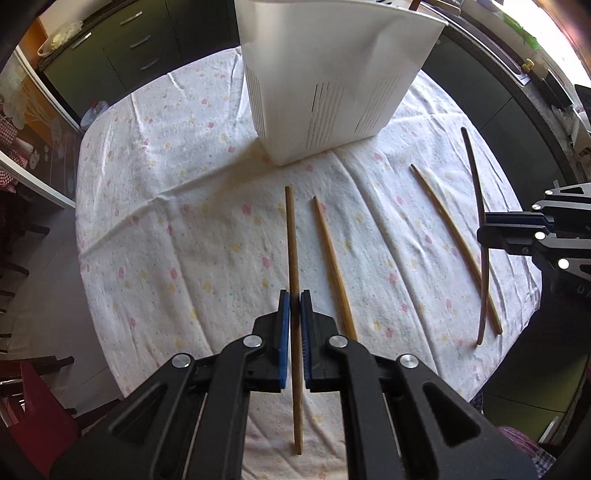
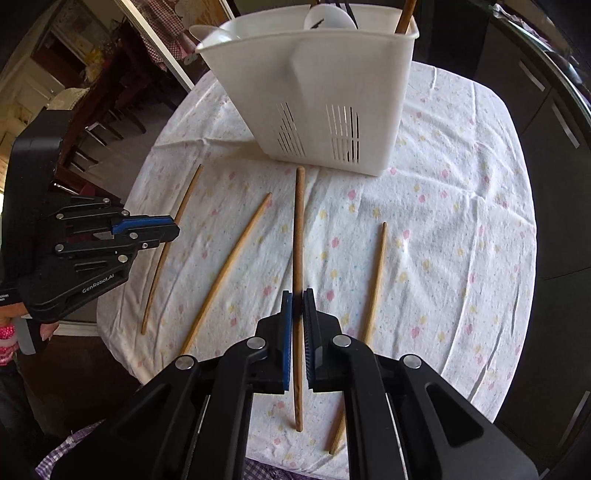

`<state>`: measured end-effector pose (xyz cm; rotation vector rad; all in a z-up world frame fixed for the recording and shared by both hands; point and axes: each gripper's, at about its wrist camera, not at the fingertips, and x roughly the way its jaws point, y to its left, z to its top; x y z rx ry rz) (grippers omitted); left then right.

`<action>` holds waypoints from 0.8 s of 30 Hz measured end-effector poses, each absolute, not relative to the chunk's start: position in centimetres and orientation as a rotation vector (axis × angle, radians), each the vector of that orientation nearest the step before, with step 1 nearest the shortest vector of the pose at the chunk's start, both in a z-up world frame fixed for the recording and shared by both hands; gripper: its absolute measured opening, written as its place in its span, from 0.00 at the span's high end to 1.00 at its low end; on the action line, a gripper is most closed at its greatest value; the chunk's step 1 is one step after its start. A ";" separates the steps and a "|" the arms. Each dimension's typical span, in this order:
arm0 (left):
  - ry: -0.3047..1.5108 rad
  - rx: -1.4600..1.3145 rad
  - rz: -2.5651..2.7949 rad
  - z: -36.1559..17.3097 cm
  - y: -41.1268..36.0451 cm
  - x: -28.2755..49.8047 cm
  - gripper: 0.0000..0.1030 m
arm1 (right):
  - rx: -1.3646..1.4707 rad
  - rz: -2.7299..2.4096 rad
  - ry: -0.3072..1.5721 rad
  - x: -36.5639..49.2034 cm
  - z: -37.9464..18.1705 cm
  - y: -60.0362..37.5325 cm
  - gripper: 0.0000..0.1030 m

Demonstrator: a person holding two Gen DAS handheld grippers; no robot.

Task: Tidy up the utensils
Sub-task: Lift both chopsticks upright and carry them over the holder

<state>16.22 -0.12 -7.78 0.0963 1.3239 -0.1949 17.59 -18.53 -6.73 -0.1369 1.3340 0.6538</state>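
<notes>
Both level over the table — left gripper [image 1: 295, 301] and right gripper [image 2: 297, 301] each pinch a chopstick [image 1: 293, 240].

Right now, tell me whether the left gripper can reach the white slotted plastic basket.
Probably yes. The left gripper, shut on a brown wooden chopstick, faces the white slotted plastic basket, with only floral tablecloth between them. It would need lifting over the tall rim.

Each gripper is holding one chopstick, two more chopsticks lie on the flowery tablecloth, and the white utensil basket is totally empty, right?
Not quite. The white utensil basket is not empty: the right wrist view shows white spoons and a wooden stick already standing in it. The rest is right.
</notes>
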 end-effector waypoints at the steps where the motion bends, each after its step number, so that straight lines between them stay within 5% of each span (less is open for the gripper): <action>1: 1.310 0.095 -0.197 -7.0 -0.1 15.9 0.94 | -0.129 0.660 1.317 17.0 -6.0 -18.8 0.94; 17: 1.134 0.103 -0.237 1.4 -1.4 13.6 0.94 | -0.053 0.683 1.122 15.7 2.3 -22.9 0.94; 24: 0.946 0.074 -0.263 9.1 -2.0 13.9 0.95 | -0.021 0.663 1.027 16.7 7.0 -24.3 0.94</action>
